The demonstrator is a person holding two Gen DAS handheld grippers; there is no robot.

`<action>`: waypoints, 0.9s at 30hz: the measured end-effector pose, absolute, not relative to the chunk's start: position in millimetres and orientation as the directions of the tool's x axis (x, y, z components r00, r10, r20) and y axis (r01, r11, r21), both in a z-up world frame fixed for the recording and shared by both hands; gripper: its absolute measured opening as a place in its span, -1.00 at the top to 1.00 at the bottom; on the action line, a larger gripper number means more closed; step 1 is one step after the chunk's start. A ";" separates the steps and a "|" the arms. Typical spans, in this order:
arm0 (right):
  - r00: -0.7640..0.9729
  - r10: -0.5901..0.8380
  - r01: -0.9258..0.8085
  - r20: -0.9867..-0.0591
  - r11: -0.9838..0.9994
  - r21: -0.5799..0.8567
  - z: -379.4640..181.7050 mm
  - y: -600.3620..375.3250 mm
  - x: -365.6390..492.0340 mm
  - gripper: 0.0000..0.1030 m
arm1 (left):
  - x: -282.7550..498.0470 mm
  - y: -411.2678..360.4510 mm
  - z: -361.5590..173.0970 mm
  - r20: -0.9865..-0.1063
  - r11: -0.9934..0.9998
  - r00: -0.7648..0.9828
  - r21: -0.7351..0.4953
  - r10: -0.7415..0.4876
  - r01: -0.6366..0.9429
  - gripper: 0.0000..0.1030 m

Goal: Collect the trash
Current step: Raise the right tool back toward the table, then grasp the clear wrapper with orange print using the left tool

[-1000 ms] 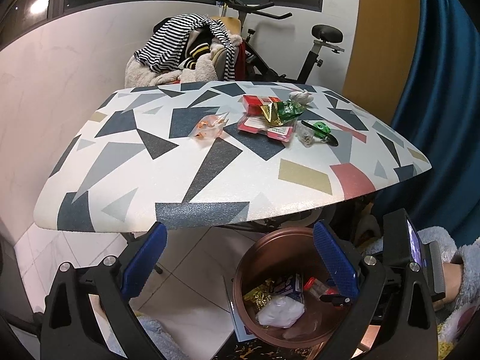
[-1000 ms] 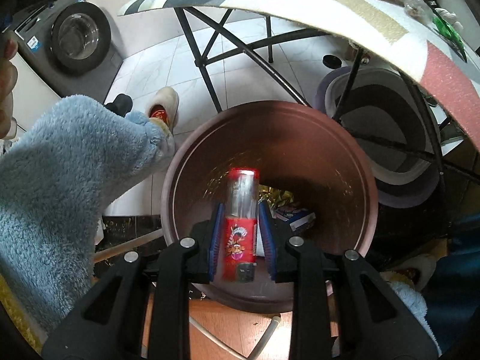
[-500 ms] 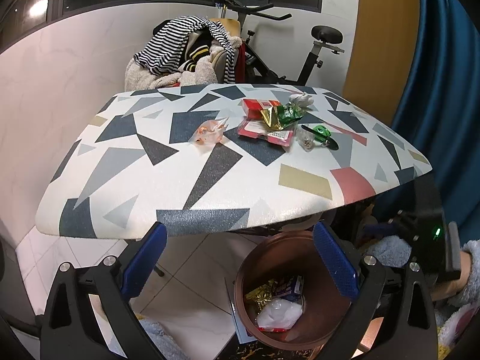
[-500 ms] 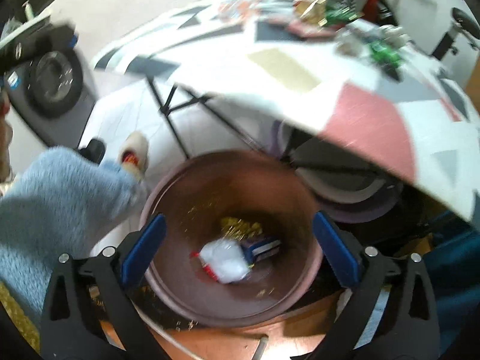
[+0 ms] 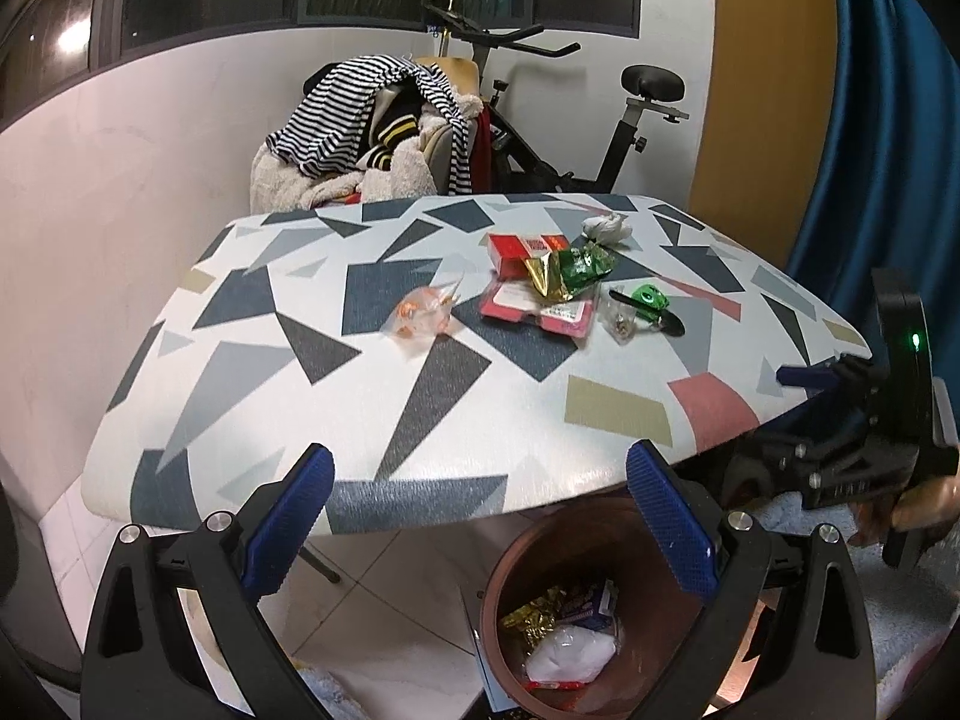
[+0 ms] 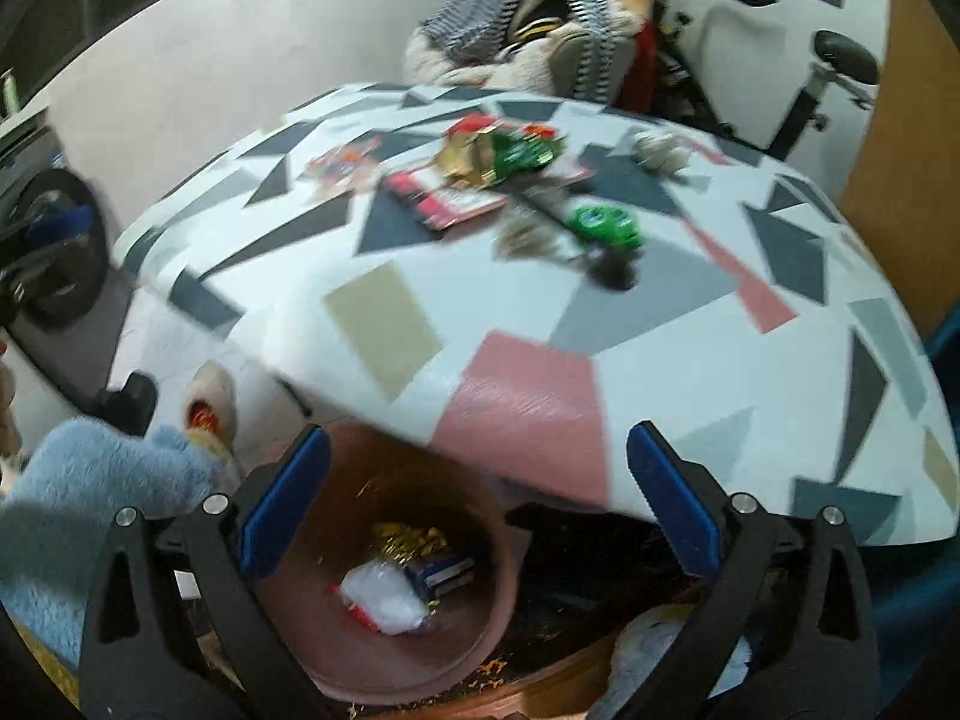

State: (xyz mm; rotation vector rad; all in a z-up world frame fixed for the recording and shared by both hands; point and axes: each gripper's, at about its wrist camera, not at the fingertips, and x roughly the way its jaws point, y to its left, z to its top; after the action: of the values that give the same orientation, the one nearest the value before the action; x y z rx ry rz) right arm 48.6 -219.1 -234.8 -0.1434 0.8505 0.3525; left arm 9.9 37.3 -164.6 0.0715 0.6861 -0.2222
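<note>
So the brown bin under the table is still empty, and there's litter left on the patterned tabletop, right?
Not quite: the brown bin is not empty. The left wrist view shows a white bag and gold wrapper inside. Litter does remain on the patterned tabletop.

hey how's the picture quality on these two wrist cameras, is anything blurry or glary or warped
Left wrist view: sharp, evenly lit, a lamp glare spot on the dark window, and fisheye bending that bows the patterned table. Right wrist view: motion blur smears the table litter, such as the green wrapper, and the bin contents; the open right gripper stays crisp.
</note>
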 end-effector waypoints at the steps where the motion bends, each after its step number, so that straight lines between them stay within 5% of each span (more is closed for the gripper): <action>1: 0.613 0.236 -0.347 -0.754 0.938 0.011 -231.9 -221.2 51.8 -0.89 | 11.0 36.6 -164.0 -0.635 0.973 0.752 -0.004 -0.179 0.229 -0.86; 12: 0.632 0.289 -0.299 -0.720 0.947 0.118 -218.2 -251.4 71.7 -0.89 | 24.7 38.9 -158.1 -0.627 0.973 0.757 -0.012 -0.187 0.230 -0.86; 27: 0.633 0.195 -0.270 -0.749 0.963 0.022 -222.5 -256.0 99.1 -0.89 | 49.7 36.5 -166.9 -0.643 0.972 0.742 -0.017 -0.190 0.234 -0.86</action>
State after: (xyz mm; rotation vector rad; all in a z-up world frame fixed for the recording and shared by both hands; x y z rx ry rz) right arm 99.1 -256.0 -222.5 -0.0950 0.8446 0.2666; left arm 49.7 36.5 -166.9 0.0661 0.6966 -0.2321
